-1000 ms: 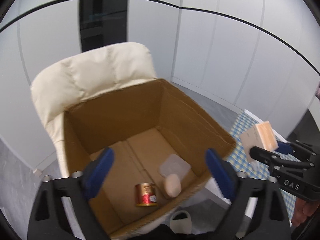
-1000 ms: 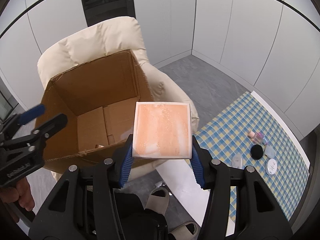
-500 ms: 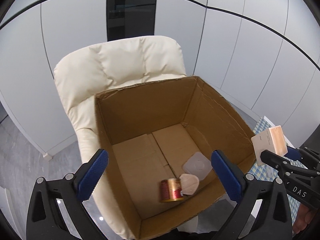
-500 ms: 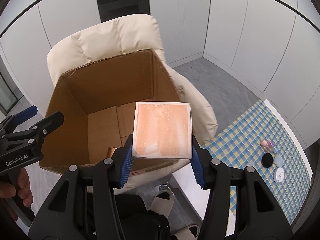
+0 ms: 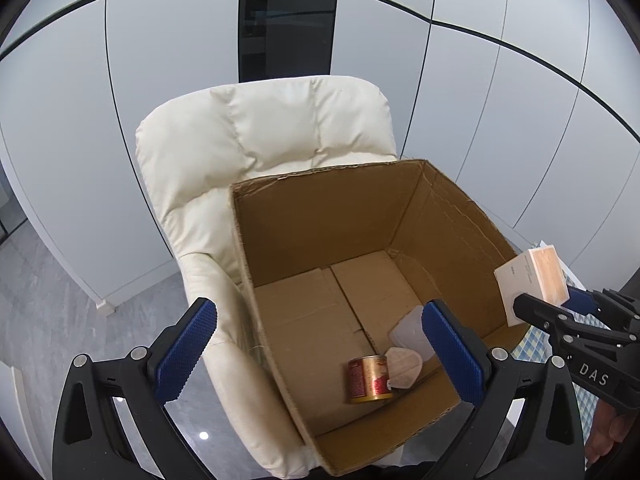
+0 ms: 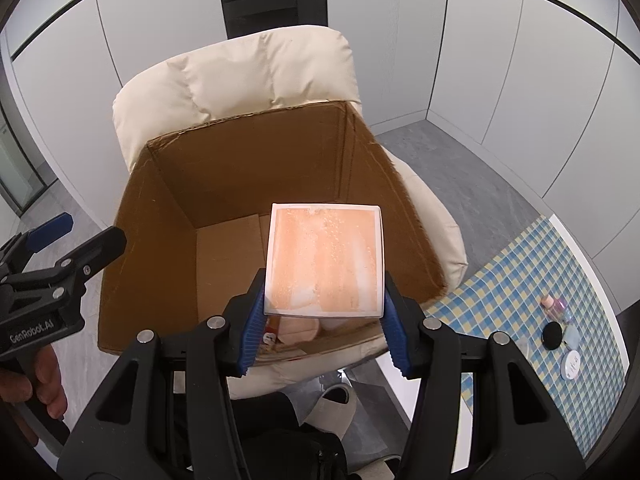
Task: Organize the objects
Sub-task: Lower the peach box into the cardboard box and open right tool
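**Peach-and-white flat square box held over the open carton**

Peach-and-white flat square box (image 6: 325, 261) is clamped edgewise in the right tool (image 6: 324, 330), above the brown cardboard carton (image 5: 320, 216) on the cream padded chair (image 5: 256, 132). Left tool (image 5: 316, 354) hangs apart, empty. A red-gold tin (image 5: 369, 378) occupies the near floor; the far floor appears free.

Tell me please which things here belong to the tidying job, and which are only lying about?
Job:
- orange box, held by right gripper
- carton
- can, pouch and clear lid in the carton
- small items on the checked cloth
- left gripper, open and empty

Lying about:
- chair
- slipper
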`<act>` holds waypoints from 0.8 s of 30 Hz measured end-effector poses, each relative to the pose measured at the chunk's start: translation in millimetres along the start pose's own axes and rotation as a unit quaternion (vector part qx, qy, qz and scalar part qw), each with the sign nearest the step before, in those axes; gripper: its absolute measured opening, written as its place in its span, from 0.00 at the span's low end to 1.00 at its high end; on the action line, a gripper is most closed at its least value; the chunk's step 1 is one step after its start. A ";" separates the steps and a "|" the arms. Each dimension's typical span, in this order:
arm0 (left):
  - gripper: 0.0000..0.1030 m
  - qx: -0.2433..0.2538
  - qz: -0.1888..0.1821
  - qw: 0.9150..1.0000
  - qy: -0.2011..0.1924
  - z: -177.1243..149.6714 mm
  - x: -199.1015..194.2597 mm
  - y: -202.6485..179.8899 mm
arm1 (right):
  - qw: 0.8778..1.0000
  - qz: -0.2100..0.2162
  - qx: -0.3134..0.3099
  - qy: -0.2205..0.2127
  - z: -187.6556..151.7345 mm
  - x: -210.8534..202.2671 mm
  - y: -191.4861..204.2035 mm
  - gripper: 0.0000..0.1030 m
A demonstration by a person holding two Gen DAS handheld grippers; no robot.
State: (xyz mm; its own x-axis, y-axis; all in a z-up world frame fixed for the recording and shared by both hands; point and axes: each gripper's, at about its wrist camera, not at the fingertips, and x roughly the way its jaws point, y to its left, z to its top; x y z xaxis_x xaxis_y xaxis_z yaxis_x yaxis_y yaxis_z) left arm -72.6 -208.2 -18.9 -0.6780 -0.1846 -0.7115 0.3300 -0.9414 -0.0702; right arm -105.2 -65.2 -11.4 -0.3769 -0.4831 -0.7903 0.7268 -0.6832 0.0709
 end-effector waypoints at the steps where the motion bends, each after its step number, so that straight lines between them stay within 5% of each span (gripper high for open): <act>1: 1.00 0.000 0.001 1.000 -0.001 -0.5 -0.3 2.6 | 1.000 0.002 -0.001 0.000 1.5 1.3 2.9 0.52; 11: 1.00 -0.014 0.013 1.000 0.001 -3.5 -2.3 29.9 | 1.000 0.010 -0.005 0.000 11.0 10.7 24.2 0.53; 15: 1.00 -0.020 0.015 1.000 0.004 -4.4 -2.1 37.4 | 1.000 0.006 -0.002 -0.001 12.9 12.0 28.5 0.73; 24: 1.00 -0.017 0.015 1.000 0.004 -5.6 -2.4 37.5 | 1.000 0.004 0.006 0.000 13.2 12.3 26.4 0.86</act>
State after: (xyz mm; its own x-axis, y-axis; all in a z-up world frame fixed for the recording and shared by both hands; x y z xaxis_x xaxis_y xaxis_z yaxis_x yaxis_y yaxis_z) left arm -54.9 -241.5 -23.7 -0.6620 -0.2107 -0.7193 0.3733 -0.9249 -0.0726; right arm -98.2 -96.4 -11.1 -0.3711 -0.4895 -0.7891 0.7233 -0.6853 0.0849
